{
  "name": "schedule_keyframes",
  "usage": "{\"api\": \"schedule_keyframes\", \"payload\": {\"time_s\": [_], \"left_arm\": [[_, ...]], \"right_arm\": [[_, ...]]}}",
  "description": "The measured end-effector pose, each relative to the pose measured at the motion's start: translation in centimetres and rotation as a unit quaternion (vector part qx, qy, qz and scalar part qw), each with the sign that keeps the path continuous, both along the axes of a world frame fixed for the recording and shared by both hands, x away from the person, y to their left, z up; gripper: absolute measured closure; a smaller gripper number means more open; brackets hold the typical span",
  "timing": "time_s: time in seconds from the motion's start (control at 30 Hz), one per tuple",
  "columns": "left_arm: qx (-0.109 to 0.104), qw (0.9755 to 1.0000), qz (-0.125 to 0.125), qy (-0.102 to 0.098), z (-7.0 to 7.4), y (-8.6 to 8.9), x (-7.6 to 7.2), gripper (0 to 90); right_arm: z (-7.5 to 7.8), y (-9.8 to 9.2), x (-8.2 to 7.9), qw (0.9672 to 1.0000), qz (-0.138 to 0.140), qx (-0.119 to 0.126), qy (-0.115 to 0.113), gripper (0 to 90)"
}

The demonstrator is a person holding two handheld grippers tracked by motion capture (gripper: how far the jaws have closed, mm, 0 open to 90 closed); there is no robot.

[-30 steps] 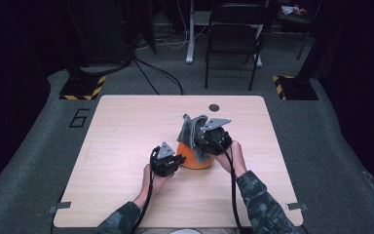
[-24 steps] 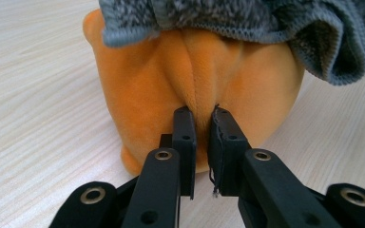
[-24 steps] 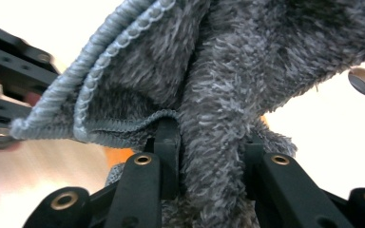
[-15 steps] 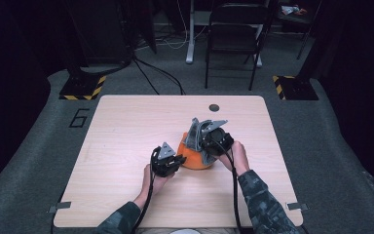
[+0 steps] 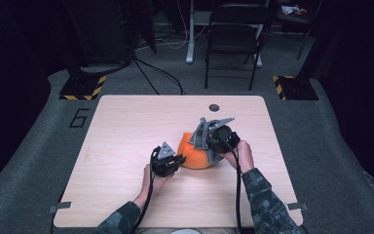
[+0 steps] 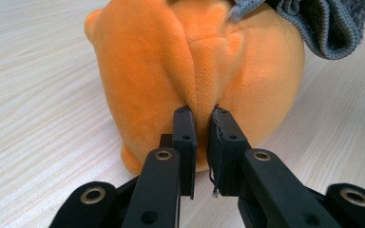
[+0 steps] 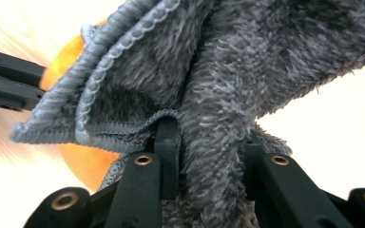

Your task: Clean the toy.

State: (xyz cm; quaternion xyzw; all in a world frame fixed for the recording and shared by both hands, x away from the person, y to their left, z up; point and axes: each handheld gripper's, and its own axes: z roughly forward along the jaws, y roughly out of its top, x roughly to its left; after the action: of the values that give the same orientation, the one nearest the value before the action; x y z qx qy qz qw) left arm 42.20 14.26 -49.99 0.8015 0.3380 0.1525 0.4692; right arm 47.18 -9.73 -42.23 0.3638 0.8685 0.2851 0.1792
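An orange plush toy (image 5: 195,155) sat on the wooden table (image 5: 126,126), a little right of centre and toward the person's side. In the left gripper view the orange plush toy (image 6: 190,71) rested directly on the tabletop (image 6: 38,95), its soft surface gathered into a vertical fold facing the camera. The left gripper (image 6: 203,123) had its jaws nearly shut and pinched that fold of plush between the pads. In the high view the left gripper (image 5: 173,163) lay low at the toy's left side, touching it. A grey towel (image 5: 202,134) draped over the toy's top and right side. In the right gripper view the grey towel (image 7: 247,61) was bunched, its stitched hem folded at the left, and the right gripper (image 7: 209,147) had its jaws clamped on a thick fold of it. The right gripper (image 5: 214,141) sat just above the toy's right shoulder in the high view.
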Motion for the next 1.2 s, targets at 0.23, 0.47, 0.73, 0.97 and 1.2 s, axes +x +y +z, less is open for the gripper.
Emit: {"api": "schedule_keyframes", "payload": {"time_s": [0.23, 0.47, 0.73, 0.97, 1.2], "left_arm": [[-0.001, 1.0000, 0.000, 0.000, 0.0, 0.0, 0.0, 81.6], [-0.002, 1.0000, 0.003, 0.001, -0.1, 0.1, 0.1, 81.6], [-0.010, 0.9999, 0.010, 0.007, -0.2, 0.4, 0.3, 80.9], [-0.007, 0.9999, 0.014, 0.001, -0.2, 0.4, 0.4, 78.8], [-0.001, 0.9999, 0.015, 0.001, 0.1, 0.5, 0.3, 69.0]], "right_arm": [[-0.9, -1.1, 0.8, 0.9992, -0.028, -0.014, 0.024, 70.4], [-3.0, -2.0, 1.7, 0.9956, -0.061, -0.050, 0.049, 70.6], [-2.7, -2.8, 1.9, 0.9954, -0.072, -0.043, 0.047, 70.8], [1.0, -1.2, -0.1, 0.9995, -0.019, 0.016, 0.017, 70.9], [-0.2, -0.2, 0.0, 0.9998, -0.017, -0.005, 0.006, 71.1]]}}
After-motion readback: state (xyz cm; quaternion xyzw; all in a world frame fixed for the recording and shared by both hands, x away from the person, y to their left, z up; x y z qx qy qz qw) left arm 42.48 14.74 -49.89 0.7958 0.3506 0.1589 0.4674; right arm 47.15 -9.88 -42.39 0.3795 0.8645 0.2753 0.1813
